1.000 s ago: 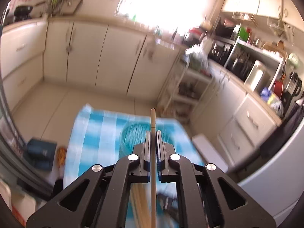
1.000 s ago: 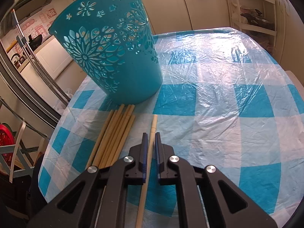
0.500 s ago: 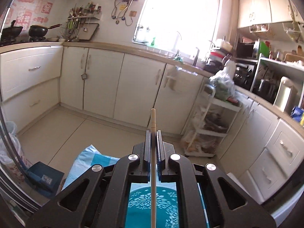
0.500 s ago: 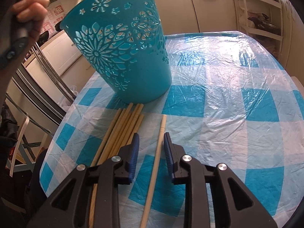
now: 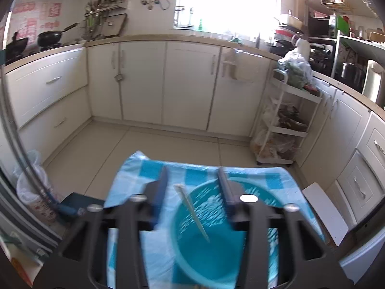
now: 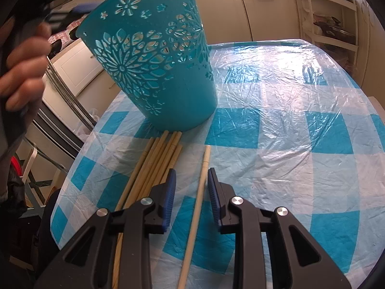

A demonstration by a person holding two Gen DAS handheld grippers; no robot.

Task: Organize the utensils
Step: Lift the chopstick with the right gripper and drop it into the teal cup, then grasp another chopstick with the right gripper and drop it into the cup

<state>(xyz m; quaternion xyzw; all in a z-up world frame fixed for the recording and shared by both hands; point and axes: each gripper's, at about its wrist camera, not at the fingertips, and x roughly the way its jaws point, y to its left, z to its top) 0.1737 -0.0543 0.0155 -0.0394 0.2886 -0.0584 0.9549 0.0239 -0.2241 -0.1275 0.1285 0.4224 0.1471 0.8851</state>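
Note:
A teal perforated basket (image 6: 156,67) stands on the blue-checked table (image 6: 276,120). In the left wrist view my left gripper (image 5: 193,187) is open above the basket's mouth (image 5: 209,248), and a pale chopstick (image 5: 192,213) lies loose inside, leaning on the wall. My right gripper (image 6: 191,187) is open low over the table, its jaws on either side of a single chopstick (image 6: 199,197) without touching it. A bundle of several chopsticks (image 6: 154,166) lies just to its left, against the basket's base.
The hand holding the left gripper (image 6: 24,65) shows at the left edge of the right wrist view. White cabinets (image 5: 168,84), a wire rack (image 5: 284,125) and a bin bag (image 5: 31,192) surround the table. The table edge (image 6: 72,163) is close on the left.
My left gripper opened and the chopstick it held dropped into the basket. My right gripper opened around the single chopstick on the table and drew back slightly.

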